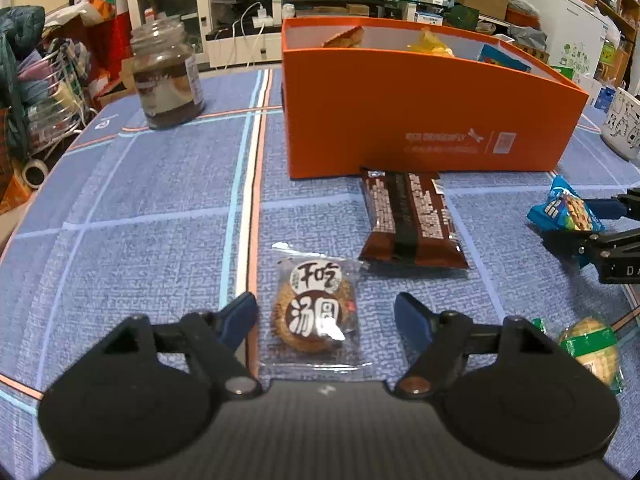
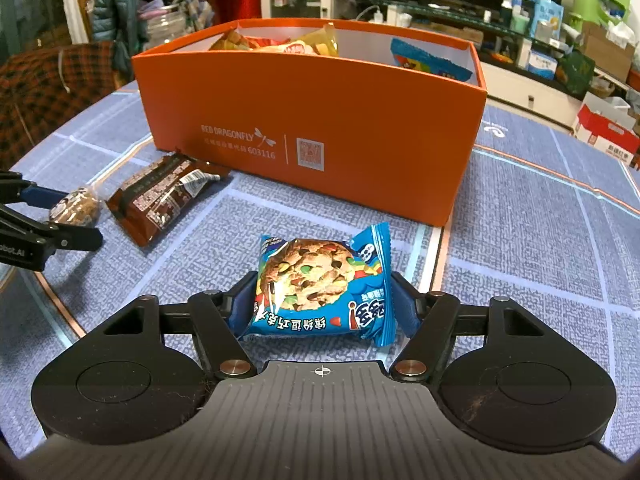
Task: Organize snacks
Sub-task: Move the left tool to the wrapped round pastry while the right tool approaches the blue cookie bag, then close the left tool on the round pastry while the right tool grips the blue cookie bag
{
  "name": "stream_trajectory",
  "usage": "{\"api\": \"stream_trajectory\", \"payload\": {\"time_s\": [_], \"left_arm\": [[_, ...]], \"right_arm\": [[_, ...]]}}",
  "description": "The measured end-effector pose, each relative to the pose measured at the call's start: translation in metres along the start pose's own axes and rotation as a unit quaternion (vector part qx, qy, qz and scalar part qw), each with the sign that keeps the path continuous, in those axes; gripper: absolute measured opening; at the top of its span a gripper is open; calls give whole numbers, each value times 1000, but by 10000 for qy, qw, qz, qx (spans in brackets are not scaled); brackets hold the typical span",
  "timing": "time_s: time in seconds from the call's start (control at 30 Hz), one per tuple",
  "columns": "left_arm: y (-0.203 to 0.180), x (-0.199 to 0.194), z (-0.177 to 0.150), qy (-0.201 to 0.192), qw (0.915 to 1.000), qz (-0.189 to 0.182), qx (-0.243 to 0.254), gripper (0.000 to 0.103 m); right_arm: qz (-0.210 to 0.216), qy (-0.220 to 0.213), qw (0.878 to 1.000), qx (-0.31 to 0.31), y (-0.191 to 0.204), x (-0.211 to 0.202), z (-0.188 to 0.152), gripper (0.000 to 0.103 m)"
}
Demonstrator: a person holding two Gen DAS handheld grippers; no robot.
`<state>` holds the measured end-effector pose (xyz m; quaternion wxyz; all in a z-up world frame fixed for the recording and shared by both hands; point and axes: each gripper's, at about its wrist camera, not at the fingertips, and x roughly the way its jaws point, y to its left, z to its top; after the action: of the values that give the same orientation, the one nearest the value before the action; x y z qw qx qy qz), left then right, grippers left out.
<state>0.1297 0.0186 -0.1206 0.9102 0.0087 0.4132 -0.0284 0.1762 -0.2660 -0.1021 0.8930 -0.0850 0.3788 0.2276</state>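
An orange box [image 1: 420, 112] holding several snack packs stands on the blue tablecloth; it also shows in the right wrist view [image 2: 320, 128]. My left gripper [image 1: 325, 316] is open, its fingers either side of a clear-wrapped round cookie [image 1: 314, 312] lying on the cloth. My right gripper [image 2: 322, 300] is shut on a blue chocolate-chip cookie pack [image 2: 320, 284], held in front of the box; the pack also shows in the left wrist view [image 1: 568, 210]. A brown snack pack [image 1: 410, 220] lies against the box front, also in the right wrist view [image 2: 160, 196].
A glass jar [image 1: 166, 76] with dark contents stands left of the box. A green-wrapped round snack [image 1: 592, 350] lies at the right, near the table edge. A white patterned mug [image 1: 624, 124] stands right of the box. Cluttered shelves and furniture surround the table.
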Motion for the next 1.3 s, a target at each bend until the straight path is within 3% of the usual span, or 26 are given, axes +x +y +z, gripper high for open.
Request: {"api": "stream_trajectory", "payload": {"time_s": [0.4,0.47,0.5,0.53,1.3], "left_arm": [[-3,-3,1,20,9999,-109,11,60],[-3,-4,1,13,9999,-105,-20,50],[-2,-5,2,17,9999,-115,-61,36],[-1,-6,2,26,9999,-138,-94,34],[0,-15,6,-90,9997,-181,-145,33]], "right_arm": [[-7,11,10000,4,0,0,0,58],[-11,11,10000,6,0,0,0,57],[-15,12,10000,9,0,0,0,56],[-19,9,10000,16,-1,0,0,54],[-128,-181,9996,-200,4,-13,4,48]]}}
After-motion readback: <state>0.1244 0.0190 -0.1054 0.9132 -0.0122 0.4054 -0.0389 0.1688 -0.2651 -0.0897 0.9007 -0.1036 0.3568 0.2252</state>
